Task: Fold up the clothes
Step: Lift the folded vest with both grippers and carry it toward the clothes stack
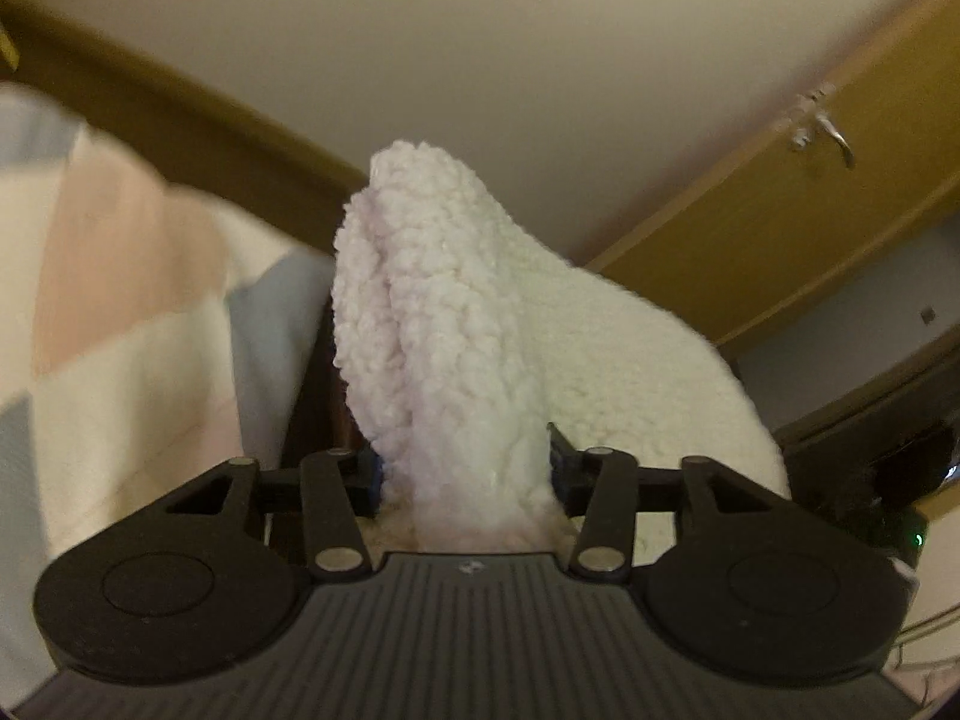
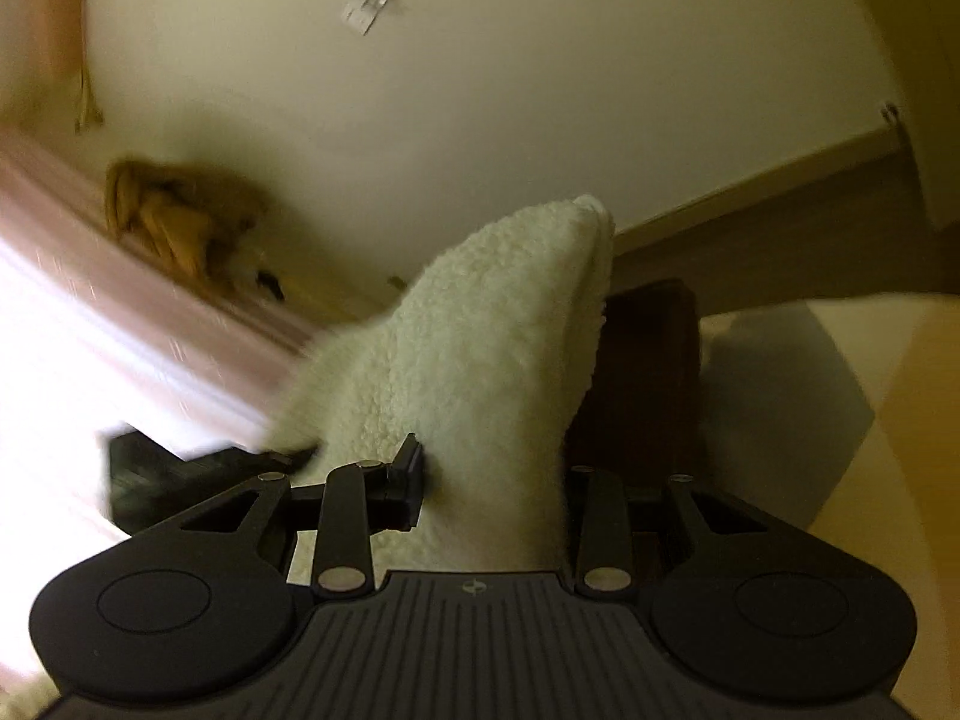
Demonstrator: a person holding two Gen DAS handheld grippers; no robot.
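A white fleecy garment (image 1: 444, 324) stands up from between the fingers of my left gripper (image 1: 465, 468), which is shut on a bunched fold of it; the rest drapes off to the right. In the right wrist view the same fleecy garment (image 2: 498, 348) rises from my right gripper (image 2: 489, 480), shut on another part of it. The cloth hides the right finger there; only the left finger (image 2: 408, 474) shows. Both grippers point upward, toward a wall and ceiling.
A pastel patchwork cloth (image 1: 114, 312) fills the left of the left wrist view. A wooden door with a metal handle (image 1: 822, 126) is at the right. In the right wrist view, a heap of brown cloth (image 2: 174, 216) lies on a ledge, and a dark chair back (image 2: 648, 372) stands behind the garment.
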